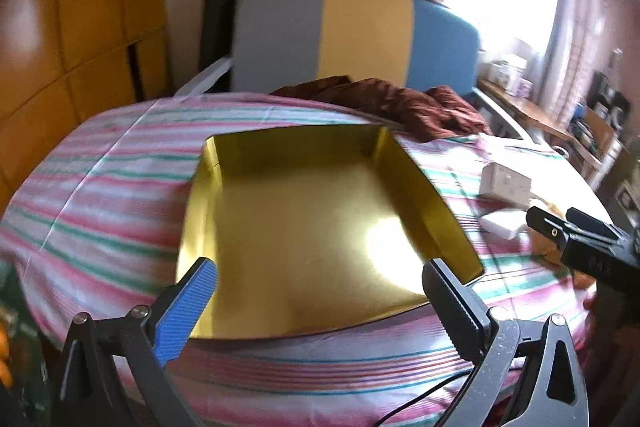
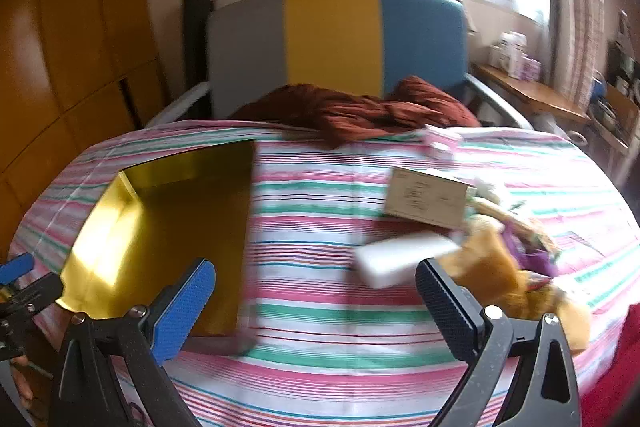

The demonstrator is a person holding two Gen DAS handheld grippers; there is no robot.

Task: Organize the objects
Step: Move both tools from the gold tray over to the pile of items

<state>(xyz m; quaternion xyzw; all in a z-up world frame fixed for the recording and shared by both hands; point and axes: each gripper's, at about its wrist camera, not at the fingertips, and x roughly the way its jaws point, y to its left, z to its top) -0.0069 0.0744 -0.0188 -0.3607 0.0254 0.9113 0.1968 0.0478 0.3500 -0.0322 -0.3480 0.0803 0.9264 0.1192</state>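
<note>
trouble could come if we reach with both wide-open, empty tongs, left gripper (image 1: pixel 320 291) and right gripper (image 2: pixel 316 291), since the white block (image 2: pixel 404 259) lies against the plush toy (image 2: pixel 492 267), right of the gold box (image 1: pixel 304 227).

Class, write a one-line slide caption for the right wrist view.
Open right claw above a striped bedsheet, empty gold box to its left, white block and cardboard box ahead.

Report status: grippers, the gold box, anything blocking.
Left gripper and right gripper open, empty. Gold box empty on striped bed. White block, tan carton loose beside it. Nothing blocking.
</note>
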